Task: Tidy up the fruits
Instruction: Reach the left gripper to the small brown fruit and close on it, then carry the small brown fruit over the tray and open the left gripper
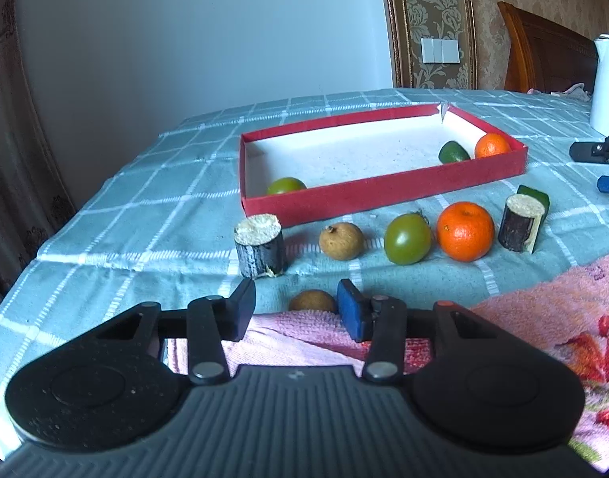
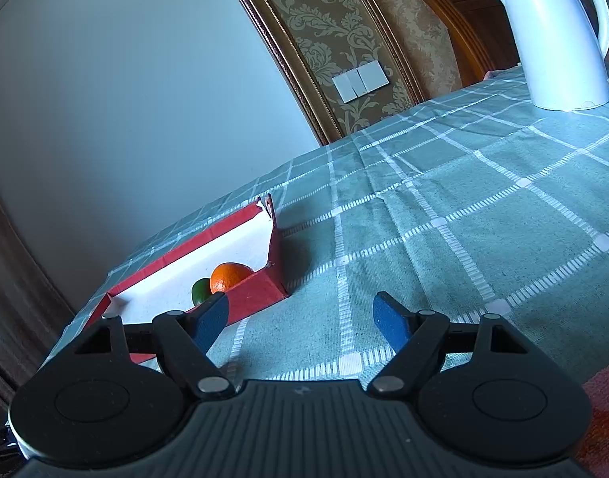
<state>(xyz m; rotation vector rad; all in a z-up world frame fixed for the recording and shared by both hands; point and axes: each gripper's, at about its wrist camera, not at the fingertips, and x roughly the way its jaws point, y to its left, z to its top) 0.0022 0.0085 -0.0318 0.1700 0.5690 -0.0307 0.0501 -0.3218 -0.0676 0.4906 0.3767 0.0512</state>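
Observation:
My left gripper [image 1: 297, 292] hovers low over the edge of a pink towel [image 1: 543, 318], jaws partly apart. A small brown longan [image 1: 312, 300] lies between them, close to the blue right pad [image 1: 350, 310], with a gap to the left finger. Beyond it, a row stands on the cloth: a sugar cane piece [image 1: 260, 247], another longan [image 1: 341, 241], a green fruit [image 1: 407, 239], an orange tangerine [image 1: 465, 231] and a second cane piece [image 1: 521, 223]. The red box [image 1: 384, 195] holds two green fruits and an orange. My right gripper [image 2: 302, 314] is open and holds nothing, beside the box's corner [image 2: 260, 290].
A white kettle [image 2: 555, 36] stands at the far right of the checked green tablecloth [image 2: 464, 199]. A wooden chair back [image 1: 543, 55] rises behind the table. The table's left edge [image 1: 85, 215] drops off toward a curtain.

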